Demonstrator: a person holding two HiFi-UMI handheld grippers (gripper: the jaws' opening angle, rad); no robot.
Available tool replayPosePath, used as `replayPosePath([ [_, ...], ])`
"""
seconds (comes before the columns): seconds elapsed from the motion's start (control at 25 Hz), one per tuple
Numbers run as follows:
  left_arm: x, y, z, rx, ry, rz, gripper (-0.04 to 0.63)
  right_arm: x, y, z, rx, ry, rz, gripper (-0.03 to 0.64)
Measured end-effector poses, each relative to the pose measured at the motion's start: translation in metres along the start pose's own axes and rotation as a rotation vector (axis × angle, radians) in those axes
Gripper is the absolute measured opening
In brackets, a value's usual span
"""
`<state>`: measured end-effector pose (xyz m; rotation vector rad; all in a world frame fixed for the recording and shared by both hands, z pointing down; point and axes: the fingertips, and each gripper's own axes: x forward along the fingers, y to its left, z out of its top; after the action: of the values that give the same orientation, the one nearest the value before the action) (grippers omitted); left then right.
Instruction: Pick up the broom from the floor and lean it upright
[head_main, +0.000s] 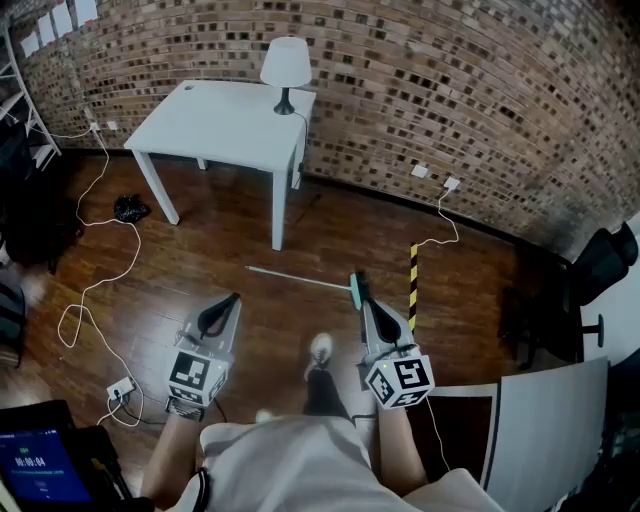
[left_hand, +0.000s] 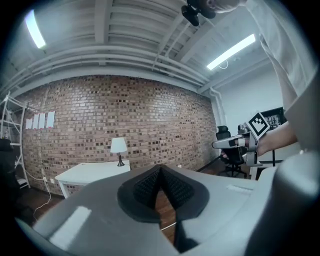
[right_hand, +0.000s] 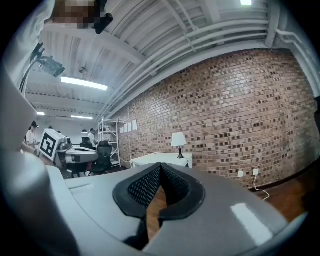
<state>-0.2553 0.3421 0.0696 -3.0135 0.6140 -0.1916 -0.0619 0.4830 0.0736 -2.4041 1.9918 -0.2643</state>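
The broom (head_main: 300, 279) lies flat on the wooden floor, a thin pale handle running left from a teal head (head_main: 354, 291). My right gripper (head_main: 360, 283) hovers level with its tip just over the teal head; its jaws are shut with nothing between them. To the left, my left gripper (head_main: 232, 299) is held at about the same height, below the handle's middle in the head view, also shut and empty. In the left gripper view the pads (left_hand: 150, 185) meet, and a sliver of pale handle (left_hand: 167, 227) shows below them. The right gripper view shows only floor under the shut pads (right_hand: 145, 186).
A white table (head_main: 190, 130) with a lamp (head_main: 285, 62) stands against the brick wall (head_main: 450, 90). A yellow-and-black striped post (head_main: 412, 285) is right of the broom head. Cables (head_main: 100, 285) and a power strip (head_main: 120, 390) lie at left; an office chair (head_main: 600, 270) and white panel (head_main: 545, 430) at right.
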Motion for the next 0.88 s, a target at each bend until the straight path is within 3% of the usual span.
replayPosePath([
  [0.16, 0.059, 0.014, 0.002, 0.004, 0.004, 0.027, -0.003, 0.047, -0.049, 0.003, 0.007, 0.004, 0.009, 0.014],
  [0.56, 0.226, 0.034, 0.036, 0.019, 0.023, 0.074, -0.003, 0.149, -0.172, 0.06, -0.082, -0.006, 0.045, 0.014],
  [0.68, 0.261, 0.036, 0.039, 0.018, 0.036, 0.084, -0.003, 0.169, -0.198, 0.067, -0.11, -0.005, 0.082, 0.014],
  [0.88, 0.301, 0.042, 0.038, 0.004, 0.065, 0.075, -0.003, 0.202, -0.238, 0.061, -0.059, 0.011, 0.059, 0.014],
])
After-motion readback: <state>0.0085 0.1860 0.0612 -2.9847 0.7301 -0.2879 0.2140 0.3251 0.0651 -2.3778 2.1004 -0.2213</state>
